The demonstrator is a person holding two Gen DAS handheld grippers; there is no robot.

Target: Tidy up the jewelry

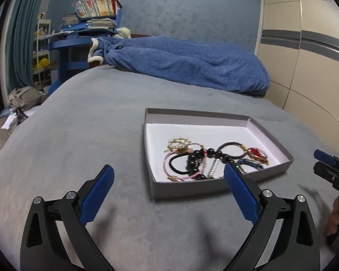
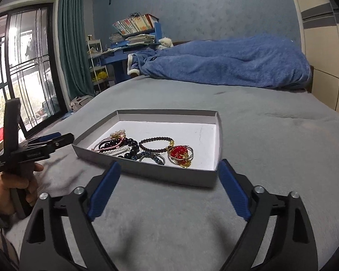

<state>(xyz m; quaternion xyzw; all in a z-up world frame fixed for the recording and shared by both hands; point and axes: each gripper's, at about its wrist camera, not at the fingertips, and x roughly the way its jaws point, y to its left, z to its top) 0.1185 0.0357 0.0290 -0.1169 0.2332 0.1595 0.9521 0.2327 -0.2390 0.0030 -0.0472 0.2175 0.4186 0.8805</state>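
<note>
Bed [image 1: 79,135]: grey cover under my shallow box [image 1: 269,171] of jewelry [image 1: 205,158].
Left tool [image 1: 169,180]: released, empty.
Right tool [image 2: 169,171]: released, empty.

Bare grey bed [image 1: 83,135] lies open at 9 to 12 o'clock of the shallow box [image 1: 269,122]; its low walls are the only rim to clear. Blue blanket [image 1: 192,65] heaps well beyond at 12, wardrobe [image 1: 309,67] closes off 3 o'clock

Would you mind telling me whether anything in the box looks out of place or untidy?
Yes: the jewelry lies heaped and overlapping in the near part of the grey box, bracelets and hair ties crossing each other, while the far part sits bare. Nothing has spilled onto the bed.
</note>
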